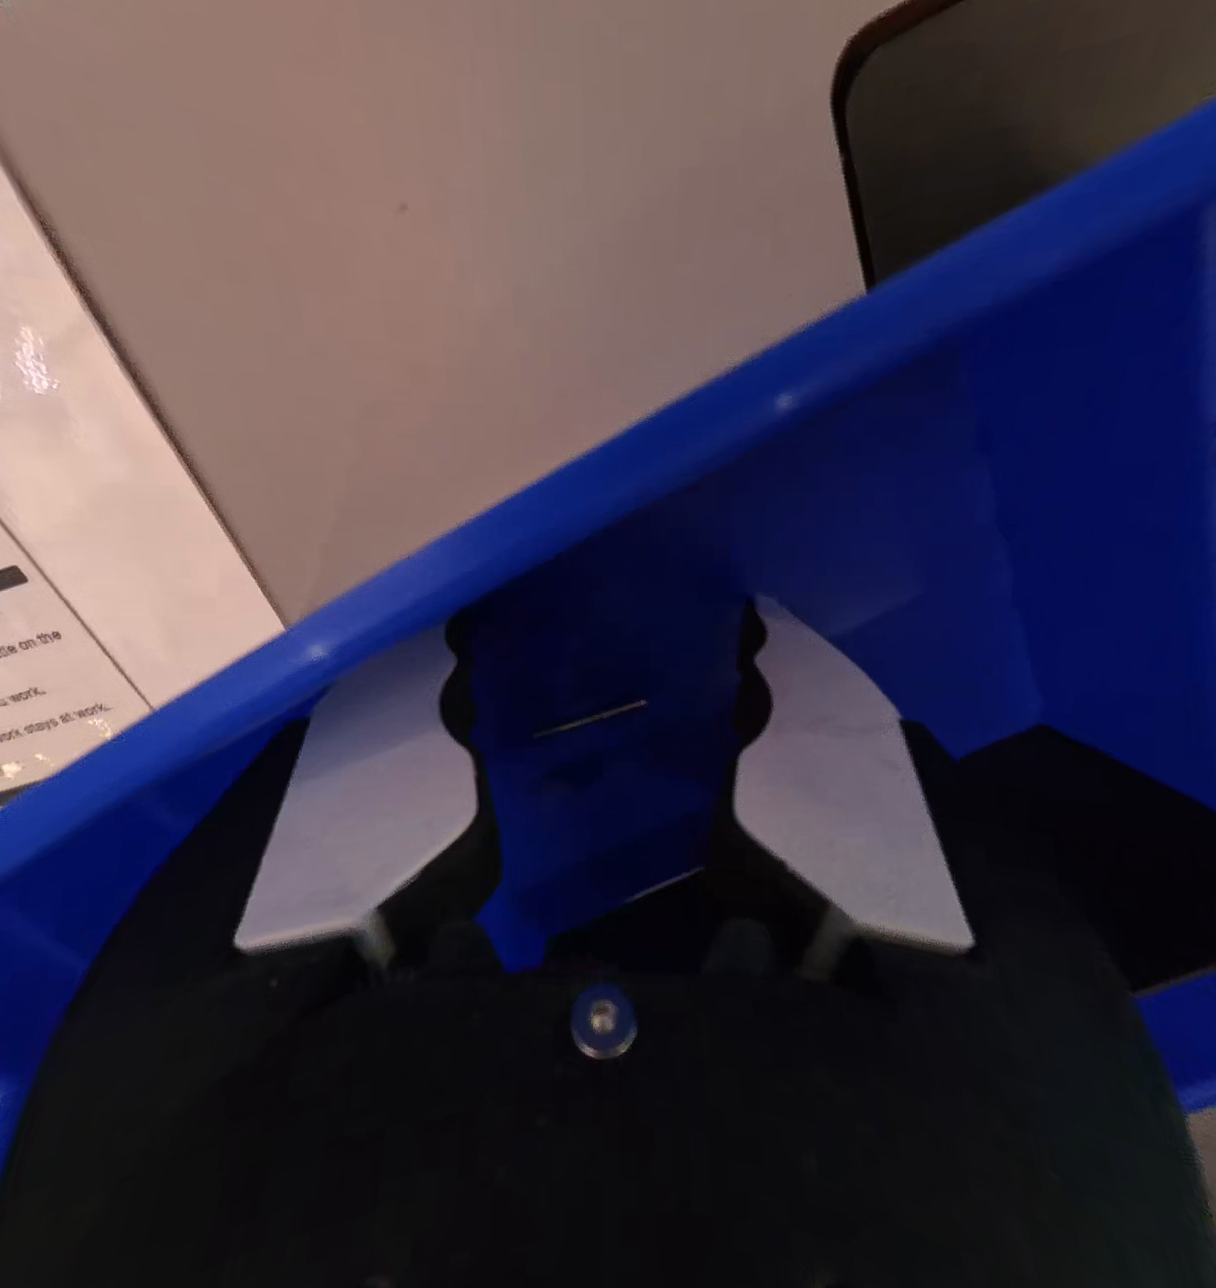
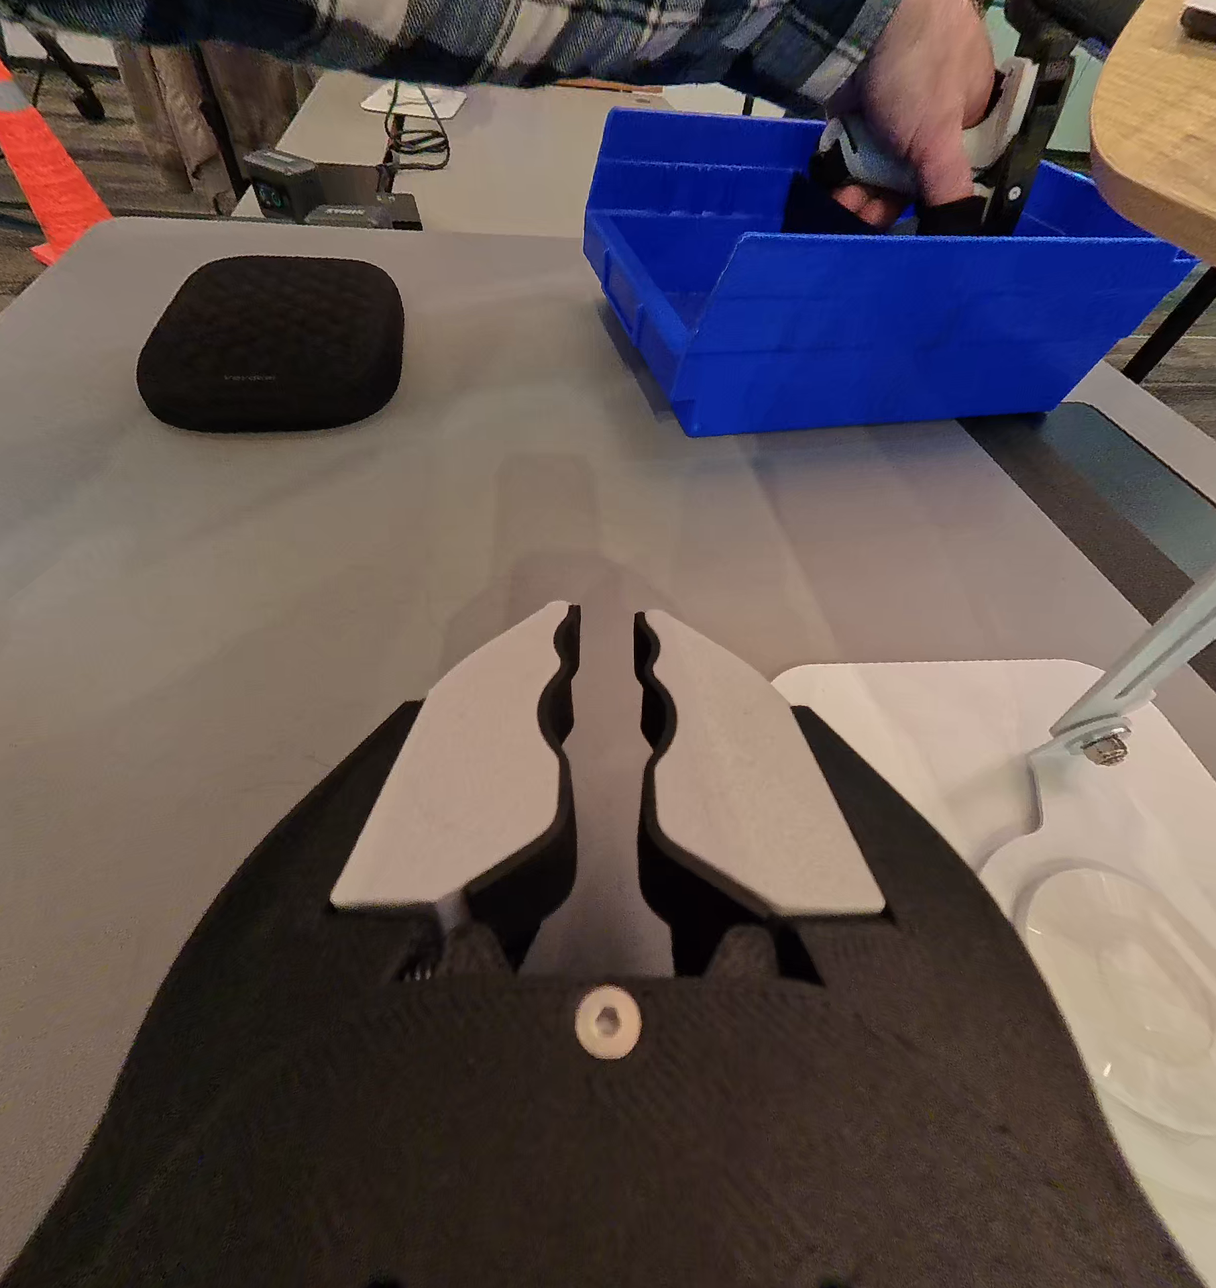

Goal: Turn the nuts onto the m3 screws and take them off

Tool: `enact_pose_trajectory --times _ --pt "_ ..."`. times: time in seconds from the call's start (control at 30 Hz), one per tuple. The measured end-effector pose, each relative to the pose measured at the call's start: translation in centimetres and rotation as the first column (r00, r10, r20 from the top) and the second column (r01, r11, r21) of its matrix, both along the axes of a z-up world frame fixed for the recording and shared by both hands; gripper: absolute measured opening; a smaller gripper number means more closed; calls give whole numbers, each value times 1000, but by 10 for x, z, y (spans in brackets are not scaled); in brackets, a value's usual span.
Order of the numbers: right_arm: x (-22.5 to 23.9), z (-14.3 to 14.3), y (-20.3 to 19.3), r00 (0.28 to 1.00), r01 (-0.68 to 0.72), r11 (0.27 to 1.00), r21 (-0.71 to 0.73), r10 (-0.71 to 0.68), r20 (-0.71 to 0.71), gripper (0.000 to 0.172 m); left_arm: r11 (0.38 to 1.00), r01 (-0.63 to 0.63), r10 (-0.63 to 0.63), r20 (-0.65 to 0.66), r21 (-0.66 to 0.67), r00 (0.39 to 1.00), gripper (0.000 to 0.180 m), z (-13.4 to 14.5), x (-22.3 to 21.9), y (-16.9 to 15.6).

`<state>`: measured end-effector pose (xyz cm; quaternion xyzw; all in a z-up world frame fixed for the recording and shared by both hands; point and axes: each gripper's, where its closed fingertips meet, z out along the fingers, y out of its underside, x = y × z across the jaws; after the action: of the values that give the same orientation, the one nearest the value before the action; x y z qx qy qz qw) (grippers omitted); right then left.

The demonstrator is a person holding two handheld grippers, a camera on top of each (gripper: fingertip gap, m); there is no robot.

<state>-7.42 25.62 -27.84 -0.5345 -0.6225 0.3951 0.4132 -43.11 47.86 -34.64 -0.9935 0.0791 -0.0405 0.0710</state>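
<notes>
L fingers' [image 1: 751, 697] tips behind blue bin [image 1: 660, 488] rim.

Table: grey tabletop [image 2: 256, 627], matte, with a dark strip along its right edge.
Far left: black fabric-covered pad [image 2: 270, 341] with rounded corners, lying flat, well apart from the rest.
Far right: blue plastic bin [image 2: 870, 334] with inner dividers, standing by the right edge.
Near right corner: white base plate [image 2: 939, 732], flat on the tabletop, with a metal bracket [image 2: 1106, 704] bolted to it.
Beside the bin: white printed sheet [image 1: 68, 488] and a dark phone-like slab [image 1: 1009, 139], both flat.
</notes>
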Motion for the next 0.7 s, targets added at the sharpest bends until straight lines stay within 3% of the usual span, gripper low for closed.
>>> enact_pose_trajectory --times 0.03,0.13,0.33,0.4,0.57,0.7 --pt "0 0 0 1000 0 1000 1 0 0 15 1000 -2 2 -30 0 1000 74 3 -4 0" --pt "0 0 0 1000 0 1000 -1 0 0 15 992 -101 98 40 82 994 73 19 -4 11" --pt "0 -1 -1 1000 -3 1000 3 3 6 15 999 -44 43 -223 1 974 68 34 -38 -10" --pt "0 -1 -1 1000 -4 1000 5 4 9 15 997 -74 71 -203 -11 977 67 33 -37 -13" --pt "-1 -2 -2 1000 -7 1000 10 7 13 15 996 -39 10 -332 -81 943 71 21 -44 -19" --pt "0 -2 -1 1000 -8 1000 9 8 11 15 985 -18 -32 -284 -169 958 77 12 -34 -26"
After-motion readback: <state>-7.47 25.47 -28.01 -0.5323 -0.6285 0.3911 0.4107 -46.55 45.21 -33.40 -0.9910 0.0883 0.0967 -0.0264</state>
